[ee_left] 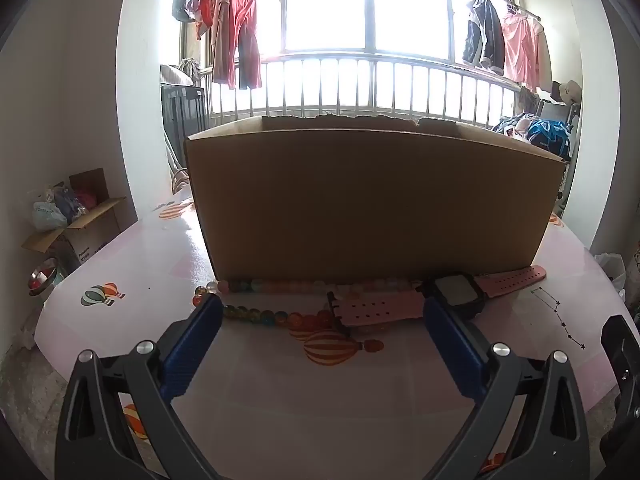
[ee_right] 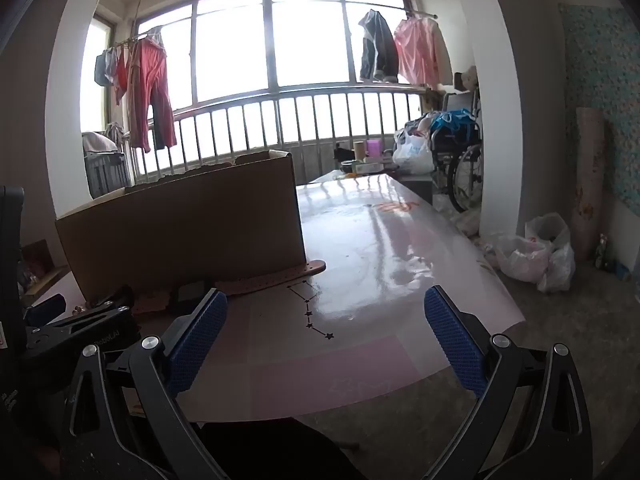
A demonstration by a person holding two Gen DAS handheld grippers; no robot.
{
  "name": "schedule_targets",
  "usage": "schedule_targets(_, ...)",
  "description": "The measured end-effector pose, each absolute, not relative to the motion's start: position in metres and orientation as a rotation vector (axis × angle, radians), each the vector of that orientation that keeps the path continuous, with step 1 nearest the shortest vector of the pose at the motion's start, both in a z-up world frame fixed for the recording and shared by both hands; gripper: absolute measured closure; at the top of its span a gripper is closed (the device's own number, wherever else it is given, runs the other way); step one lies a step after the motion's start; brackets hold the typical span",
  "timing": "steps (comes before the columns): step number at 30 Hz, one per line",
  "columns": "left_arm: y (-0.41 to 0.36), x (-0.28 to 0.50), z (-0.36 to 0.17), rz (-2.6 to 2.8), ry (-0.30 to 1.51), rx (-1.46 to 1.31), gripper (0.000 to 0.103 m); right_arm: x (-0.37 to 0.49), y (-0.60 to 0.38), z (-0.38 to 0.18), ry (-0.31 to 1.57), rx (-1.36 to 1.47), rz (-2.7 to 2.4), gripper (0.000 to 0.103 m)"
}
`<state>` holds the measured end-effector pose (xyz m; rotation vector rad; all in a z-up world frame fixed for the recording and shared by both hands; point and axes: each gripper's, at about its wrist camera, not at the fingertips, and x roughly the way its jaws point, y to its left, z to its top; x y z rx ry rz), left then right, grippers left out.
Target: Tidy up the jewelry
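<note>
Pink counter (ee_left: 248, 376) by a bright window: bead bracelet (ee_left: 256, 312) and pink smartwatch (ee_left: 452, 296) lie lengthwise along the cardboard box's (ee_left: 372, 200) near wall, straight ahead of the left hand-held gripper (ee_left: 322, 320), wide open, empty. Right hand-held gripper (ee_right: 326, 316), also open and empty, sits farther off.
</note>
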<state>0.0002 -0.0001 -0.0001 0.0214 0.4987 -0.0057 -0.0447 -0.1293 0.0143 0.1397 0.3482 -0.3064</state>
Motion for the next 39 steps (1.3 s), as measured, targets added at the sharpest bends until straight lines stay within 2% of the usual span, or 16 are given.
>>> schedule_targets(39,0.004,0.002,-0.001,-0.027,0.504,-0.001,0.005,-0.046,-0.127,0.015,0.346,0.142,-0.304,0.008)
